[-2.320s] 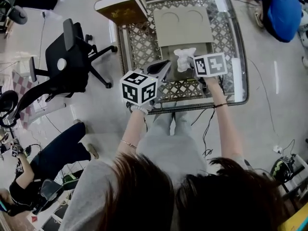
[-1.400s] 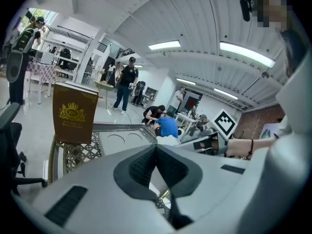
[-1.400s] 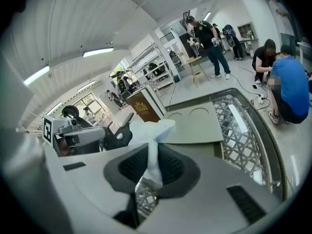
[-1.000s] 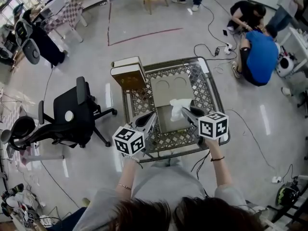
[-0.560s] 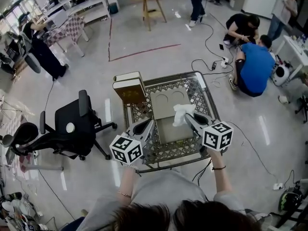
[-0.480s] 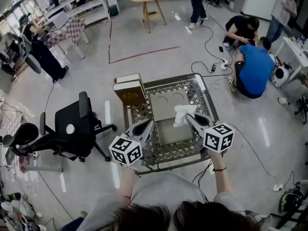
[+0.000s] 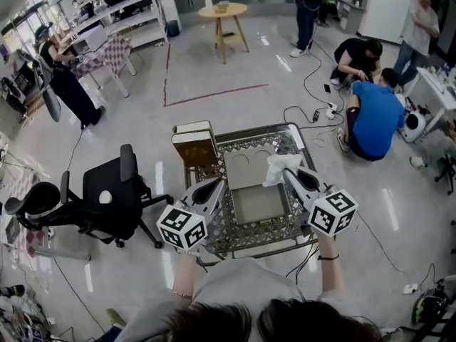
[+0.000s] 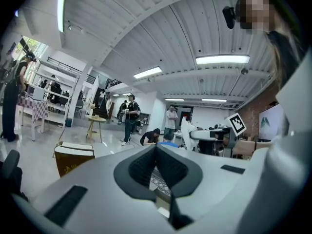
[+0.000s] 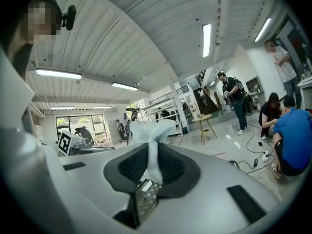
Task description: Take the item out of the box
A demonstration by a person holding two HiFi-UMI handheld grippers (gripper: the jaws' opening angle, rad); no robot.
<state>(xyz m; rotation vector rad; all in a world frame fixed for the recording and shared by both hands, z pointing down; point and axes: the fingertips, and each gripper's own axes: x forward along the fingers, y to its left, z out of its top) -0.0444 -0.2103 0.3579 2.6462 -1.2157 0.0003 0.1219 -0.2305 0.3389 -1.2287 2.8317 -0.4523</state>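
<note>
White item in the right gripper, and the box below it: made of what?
White item: looks like tissue or thin soft paper, matte; it crumples and pinches thin between the right gripper's jaws. Box: probably cardboard, matte beige-grey, flat stiff walls; can't confirm.

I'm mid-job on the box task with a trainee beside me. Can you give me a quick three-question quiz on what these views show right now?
1. True or false: the right gripper is shut on the crumpled white tissue.
2. Multiple choice: the left gripper is A) shut on the tissue, B) shut with nothing between its jaws, C) gripping the open shallow beige cardboard box.
3. Fill in: the brown book-shaped box sits at the far ____ corner of the lattice-topped metal table, by the person's own sides.

Key: 1 true; 2 B; 3 left.
</note>
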